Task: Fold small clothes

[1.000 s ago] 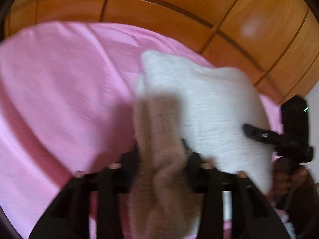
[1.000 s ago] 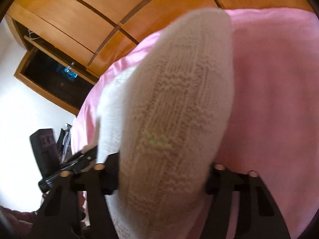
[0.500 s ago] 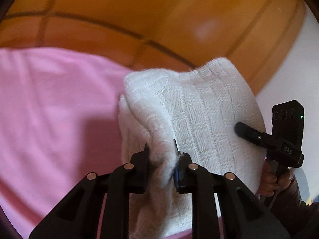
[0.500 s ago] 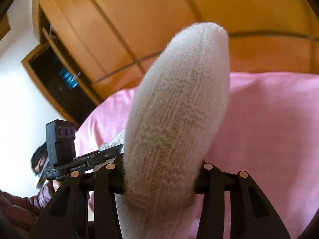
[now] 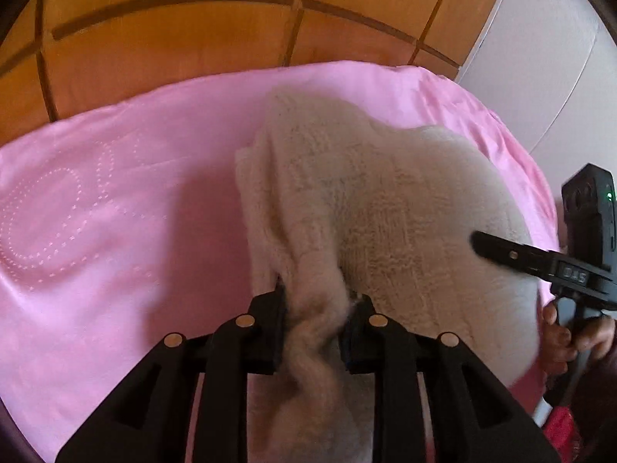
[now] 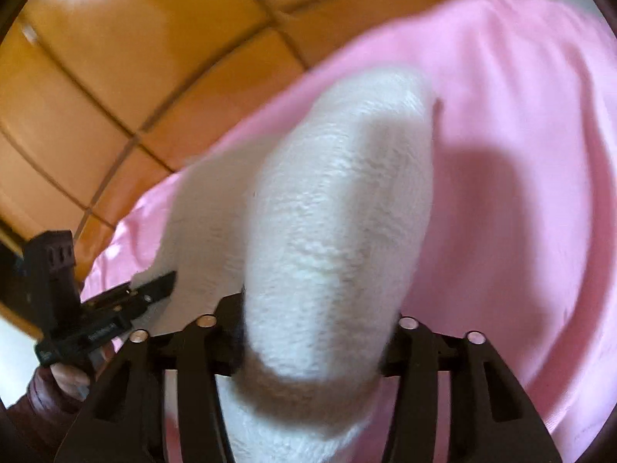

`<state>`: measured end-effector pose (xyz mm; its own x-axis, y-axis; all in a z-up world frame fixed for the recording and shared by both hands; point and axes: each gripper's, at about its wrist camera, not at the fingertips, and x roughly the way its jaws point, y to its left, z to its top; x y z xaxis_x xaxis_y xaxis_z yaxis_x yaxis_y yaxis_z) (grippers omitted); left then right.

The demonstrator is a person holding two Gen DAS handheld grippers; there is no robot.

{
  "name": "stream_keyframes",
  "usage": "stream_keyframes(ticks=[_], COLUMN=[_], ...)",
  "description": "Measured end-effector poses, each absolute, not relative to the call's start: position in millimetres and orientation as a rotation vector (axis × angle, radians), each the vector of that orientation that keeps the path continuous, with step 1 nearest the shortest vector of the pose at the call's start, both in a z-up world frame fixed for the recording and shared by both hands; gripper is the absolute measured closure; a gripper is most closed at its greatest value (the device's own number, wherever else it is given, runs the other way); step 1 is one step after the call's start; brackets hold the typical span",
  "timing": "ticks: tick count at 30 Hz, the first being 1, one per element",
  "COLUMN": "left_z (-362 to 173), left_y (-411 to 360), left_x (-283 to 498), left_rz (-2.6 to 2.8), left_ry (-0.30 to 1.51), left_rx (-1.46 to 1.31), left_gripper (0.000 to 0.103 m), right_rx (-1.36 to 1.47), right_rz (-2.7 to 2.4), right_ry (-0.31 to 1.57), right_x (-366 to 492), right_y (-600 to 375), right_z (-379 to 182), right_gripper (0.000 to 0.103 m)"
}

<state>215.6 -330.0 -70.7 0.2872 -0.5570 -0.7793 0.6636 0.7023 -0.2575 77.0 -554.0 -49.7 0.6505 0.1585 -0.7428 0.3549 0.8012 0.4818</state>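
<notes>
Plainly, both grippers carry one white knitted garment [image 5: 385, 208] above the pink bedsheet [image 5: 115, 200], each pinching a bunched edge so the cloth hangs between them and can be laid down in a fold. The left gripper [image 5: 314, 308] has its jaws narrowed on a twisted wad of knit at the garment's near left side. The right gripper [image 6: 314, 332] clamps a thicker roll of the same knit, which bulges forward out of its jaws. Behind the far edge of the bed stand orange wooden wardrobe doors [image 5: 173, 38]. The garment sits toward the bed's right side, probably about to be lowered flat.
</notes>
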Motion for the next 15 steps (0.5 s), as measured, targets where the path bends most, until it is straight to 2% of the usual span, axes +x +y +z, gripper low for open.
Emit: stream_keyframes(ticks=[1, 4, 10, 13, 15], left_z=[-69, -59, -52, -63, -67], left_y=[-330, -323, -307, -312, -311], left_x=[214, 211, 198, 197, 197], left_rz=[-0.809, -0.780, -0.716, -0.682, -0.673], left_ry=[0.983, 0.979, 0.931, 0.949, 0.942], left_rx=[0.125, 0.108, 0.121, 0.126, 0.124], left_gripper=[0.081, 0.076, 0.071, 0.068, 0.067], right_rx=[0.664, 0.627, 0.378, 0.336, 0.268], right_rz=[-0.136, -0.185, -0.294, -0.299, -0.322], right_ry=[0.857, 0.844, 0.735, 0.751, 0.852], right_x=[74, 70, 43, 43, 54], right_y=[-555, -548, -529, -515, -495], right_z=[-50, -34, 35, 35, 8], right_gripper=[0.035, 0.027, 0.028, 0.033, 0.036])
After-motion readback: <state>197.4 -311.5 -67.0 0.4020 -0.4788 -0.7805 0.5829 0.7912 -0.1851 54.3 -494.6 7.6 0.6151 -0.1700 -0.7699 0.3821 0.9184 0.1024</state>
